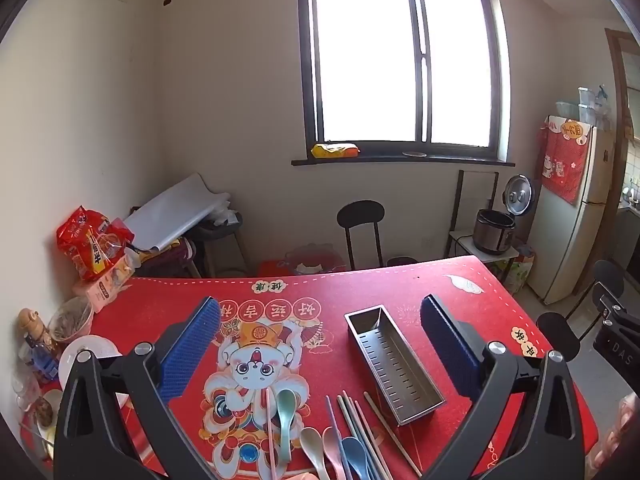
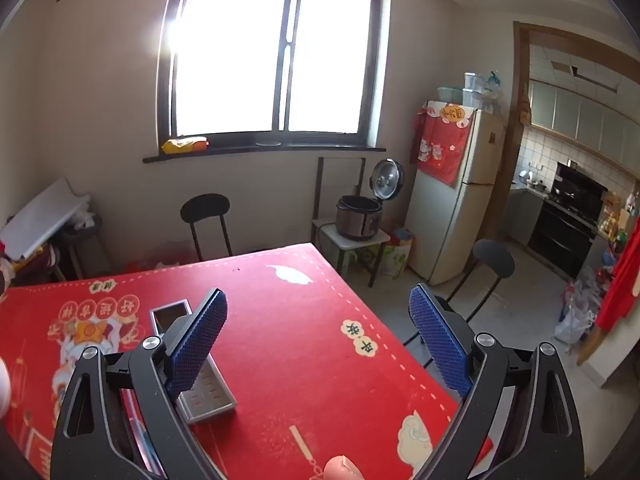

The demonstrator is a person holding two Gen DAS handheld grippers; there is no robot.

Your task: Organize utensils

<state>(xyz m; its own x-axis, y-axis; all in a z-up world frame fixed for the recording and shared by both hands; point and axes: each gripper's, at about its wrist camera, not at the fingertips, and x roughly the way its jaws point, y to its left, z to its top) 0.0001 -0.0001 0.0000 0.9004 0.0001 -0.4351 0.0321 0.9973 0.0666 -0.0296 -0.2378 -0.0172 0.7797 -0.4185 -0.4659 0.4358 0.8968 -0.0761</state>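
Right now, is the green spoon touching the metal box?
Apart. The left wrist view shows red mat and chopsticks between the green spoon and the metal box.

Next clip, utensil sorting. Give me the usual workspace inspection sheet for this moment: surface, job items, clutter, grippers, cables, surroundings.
Surface: table under a red printed mat.
Job's things: metal tray, empty, right of centre; spoons and chopsticks loose on the mat at the near edge, none in the tray yet.
Clutter: snack bags, glass bowl, plate and bottles along the table's left side.
Grippers: left gripper open, above the utensils, holding nothing; right gripper open, tray at its left finger, holding nothing.
Cables: nothing seen.
Surroundings: window, chair, rice cooker with lid up, fridge, kitchen doorway.
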